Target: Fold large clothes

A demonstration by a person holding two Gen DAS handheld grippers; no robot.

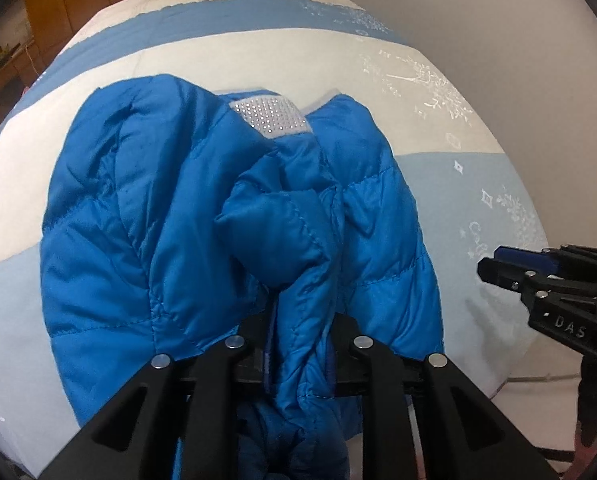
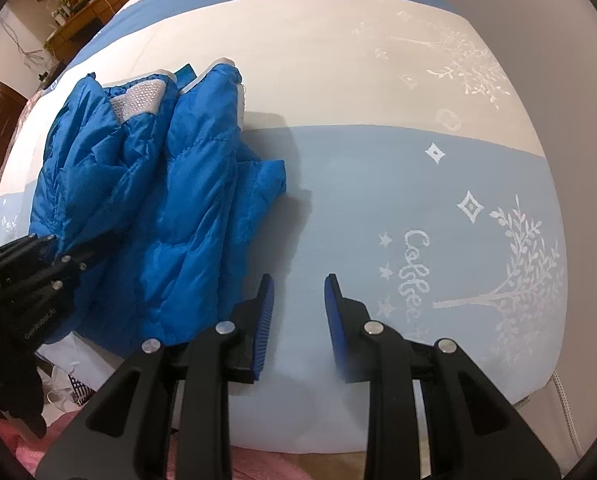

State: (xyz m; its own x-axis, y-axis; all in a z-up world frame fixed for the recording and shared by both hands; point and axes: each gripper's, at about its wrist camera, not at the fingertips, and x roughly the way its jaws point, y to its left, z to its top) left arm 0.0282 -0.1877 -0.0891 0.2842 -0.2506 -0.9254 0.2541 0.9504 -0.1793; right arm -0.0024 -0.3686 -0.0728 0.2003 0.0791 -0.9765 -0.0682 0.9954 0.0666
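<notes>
A blue quilted puffer jacket (image 1: 146,216) lies bunched on the bed, with a grey dotted lining patch (image 1: 272,116) showing near its far edge. My left gripper (image 1: 300,340) is shut on a bunched fold of the jacket at its near edge. In the right wrist view the jacket (image 2: 170,200) lies to the left, and the left gripper (image 2: 46,252) shows at its left side. My right gripper (image 2: 298,300) is open and empty, over the pale blue bedcover to the right of the jacket. It also shows in the left wrist view (image 1: 498,268).
The bed (image 2: 378,184) has a cover in blue and cream bands with white tree prints. Its right edge meets a white wall (image 1: 498,20). Wooden furniture (image 1: 58,4) stands beyond the far left corner. Pink cloth (image 2: 14,452) and clutter lie below the near edge.
</notes>
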